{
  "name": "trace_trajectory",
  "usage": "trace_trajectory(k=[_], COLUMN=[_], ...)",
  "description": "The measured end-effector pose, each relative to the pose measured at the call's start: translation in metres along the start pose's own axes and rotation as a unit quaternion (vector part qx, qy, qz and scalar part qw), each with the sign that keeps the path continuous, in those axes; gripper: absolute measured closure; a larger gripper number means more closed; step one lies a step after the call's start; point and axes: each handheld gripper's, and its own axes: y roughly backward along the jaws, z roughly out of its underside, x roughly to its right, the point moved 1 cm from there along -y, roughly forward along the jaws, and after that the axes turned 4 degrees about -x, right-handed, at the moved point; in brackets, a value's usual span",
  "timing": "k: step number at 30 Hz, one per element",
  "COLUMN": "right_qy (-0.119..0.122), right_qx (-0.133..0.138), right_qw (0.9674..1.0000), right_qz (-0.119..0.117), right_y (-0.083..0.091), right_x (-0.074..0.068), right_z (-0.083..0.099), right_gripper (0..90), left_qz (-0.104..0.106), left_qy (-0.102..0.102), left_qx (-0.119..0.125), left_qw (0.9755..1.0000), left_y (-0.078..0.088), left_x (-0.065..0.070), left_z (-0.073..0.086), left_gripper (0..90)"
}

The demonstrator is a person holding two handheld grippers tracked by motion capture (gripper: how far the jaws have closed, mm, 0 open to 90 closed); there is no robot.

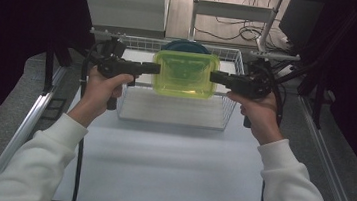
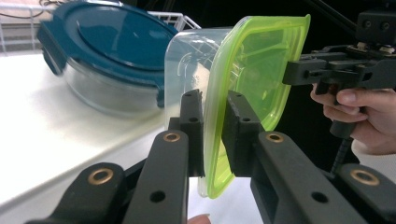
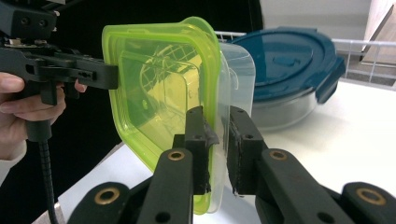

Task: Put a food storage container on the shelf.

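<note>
A clear square container with a lime-green lid (image 1: 185,74) hangs in the air above the wire basket (image 1: 174,115). My left gripper (image 1: 155,69) is shut on the lid's left rim (image 2: 215,140). My right gripper (image 1: 215,77) is shut on the opposite rim (image 3: 215,140). In the left gripper view the container (image 2: 233,84) stands on edge between my jaws, with the other gripper (image 2: 327,70) clamped on its far side. The right gripper view shows the same green-lidded container (image 3: 168,84) with the left gripper (image 3: 93,74) beyond it.
A round glass container with a dark blue clip lid (image 1: 187,46) sits in the back of the basket, seen also as the blue-lidded container (image 2: 112,56) and the blue-lidded container (image 3: 289,65). White tabletop (image 1: 169,165) spreads in front. Black curtains flank both sides.
</note>
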Motion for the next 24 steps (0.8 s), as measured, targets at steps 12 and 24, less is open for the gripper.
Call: trace_trajectory(k=[12, 24], right_qy=[-0.015, -0.033], right_qx=[0.000, -0.002], right_qw=[0.9999, 0.9995], right_qz=[-0.001, 0.002], right_y=[-0.010, -0.016], right_x=[0.011, 0.024], right_z=[-0.031, -0.056], right_gripper=[79.0, 79.2], left_qz=[-0.004, 0.004], left_qy=[0.009, 0.030], left_qx=[0.005, 0.003], left_qw=[0.9999, 0.9995], left_y=[-0.004, -0.010], left_x=[-0.016, -0.030], left_z=[-0.030, -0.056], left_gripper=[79.9, 80.0])
